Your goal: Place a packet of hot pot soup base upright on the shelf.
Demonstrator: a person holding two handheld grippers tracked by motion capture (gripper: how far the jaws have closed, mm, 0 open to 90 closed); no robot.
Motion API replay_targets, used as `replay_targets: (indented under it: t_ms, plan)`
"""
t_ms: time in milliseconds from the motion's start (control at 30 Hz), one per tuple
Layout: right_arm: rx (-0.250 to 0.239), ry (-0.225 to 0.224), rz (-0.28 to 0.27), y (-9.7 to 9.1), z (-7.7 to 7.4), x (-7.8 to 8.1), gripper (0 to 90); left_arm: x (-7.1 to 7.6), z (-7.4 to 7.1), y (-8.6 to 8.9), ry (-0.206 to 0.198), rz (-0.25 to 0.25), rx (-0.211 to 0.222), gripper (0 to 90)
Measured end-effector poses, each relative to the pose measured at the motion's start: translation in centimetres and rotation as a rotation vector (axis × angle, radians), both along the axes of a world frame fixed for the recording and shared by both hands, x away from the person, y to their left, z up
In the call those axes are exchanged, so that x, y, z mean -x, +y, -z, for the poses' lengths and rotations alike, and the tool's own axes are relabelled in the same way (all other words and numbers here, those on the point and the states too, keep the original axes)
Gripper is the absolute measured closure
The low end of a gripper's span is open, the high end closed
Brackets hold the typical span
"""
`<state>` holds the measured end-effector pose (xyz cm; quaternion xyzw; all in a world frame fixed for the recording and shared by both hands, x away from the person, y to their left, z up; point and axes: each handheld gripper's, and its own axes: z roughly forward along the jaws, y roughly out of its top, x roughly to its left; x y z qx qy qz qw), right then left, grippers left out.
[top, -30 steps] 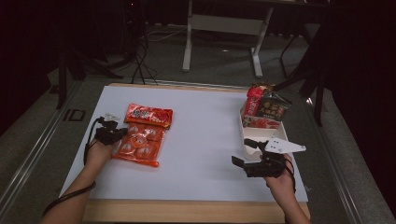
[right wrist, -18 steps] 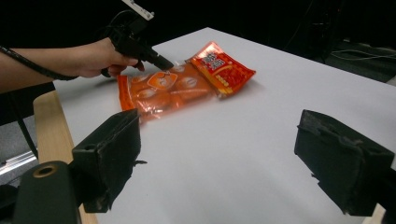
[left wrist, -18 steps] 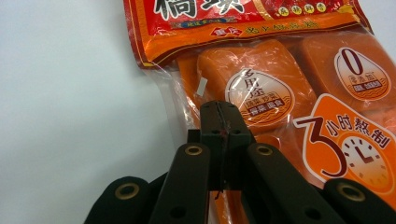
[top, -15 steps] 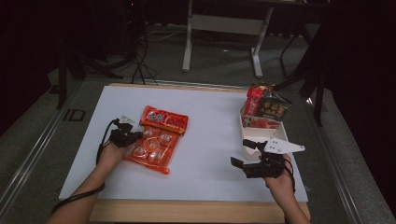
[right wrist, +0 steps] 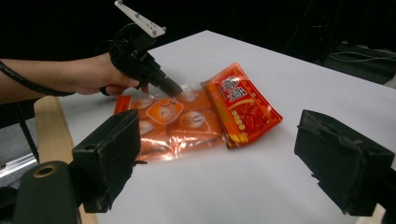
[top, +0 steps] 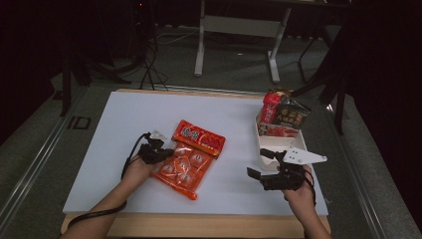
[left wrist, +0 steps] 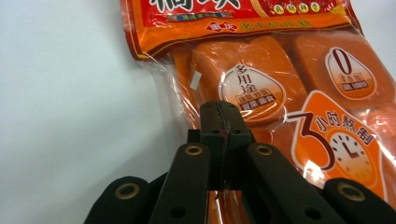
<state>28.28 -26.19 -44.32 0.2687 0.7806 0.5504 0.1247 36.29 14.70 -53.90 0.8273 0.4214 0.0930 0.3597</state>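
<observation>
Clearly glossy, crinkled plastic packet (top: 188, 158) pinched by left hand-held gripper (top: 166, 153).

In the left gripper view the orange packet (left wrist: 289, 93) runs off the top, right and bottom edges, so its header print is cut through, and the closed left tongs (left wrist: 219, 126) cover the film edge they pinch. In the right gripper view the right tongs (right wrist: 233, 163) are cropped at the bottom. From the high view, print on the packs in the white box (top: 272, 149) is too small to read
</observation>
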Motion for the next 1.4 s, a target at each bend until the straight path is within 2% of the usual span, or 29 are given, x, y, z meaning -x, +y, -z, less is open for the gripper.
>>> replay_targets:
  t_ms: [100,267,467,633,800,933,967,1100,1267,1333,1400]
  plan:
    - [0.001,0.0,0.0,0.0,0.0,0.0,14.4,0.2,0.0,-0.4,-0.001,0.013,0.004,90.0]
    - [0.0,-0.002,0.0,0.0,0.0,0.1,14.4,0.0,-0.1,0.2,0.003,0.028,0.03,89.9]
    - [-0.003,-0.003,0.005,-0.2,-0.1,0.1,14.4,0.9,-1.0,0.8,0.015,0.06,-0.004,89.7]
    - [-0.005,-0.008,0.005,-0.2,-0.2,0.2,14.4,2.5,-1.6,1.9,0.008,0.06,-0.028,89.7]
    - [-0.008,-0.005,0.007,-0.2,-0.2,0.2,14.4,3.9,-1.4,3.0,0.038,0.059,-0.044,89.7]
    - [-0.009,-0.005,0.007,-0.2,-0.2,0.1,14.4,4.4,-1.0,2.9,0.06,0.088,-0.059,89.7]
    - [-0.009,-0.004,0.006,-0.2,-0.2,0.1,14.4,4.5,-0.8,2.8,0.054,0.091,-0.071,89.8]
    - [-0.006,-0.004,0.002,-0.1,-0.1,0.2,14.4,4.7,-0.7,2.6,0.064,0.069,-0.057,89.9]
    - [-0.006,-0.004,0.004,-0.1,-0.1,0.1,14.5,5.6,-0.6,1.5,0.082,0.095,-0.03,89.9]
    - [-0.018,0.001,0.002,-0.2,-0.1,0.1,15.7,5.9,-0.7,1.0,0.08,0.095,-0.032,89.9]
    - [-0.022,-0.004,0.004,-0.3,-0.1,0.1,15.7,6.1,-0.6,0.7,0.093,0.103,-0.008,89.9]
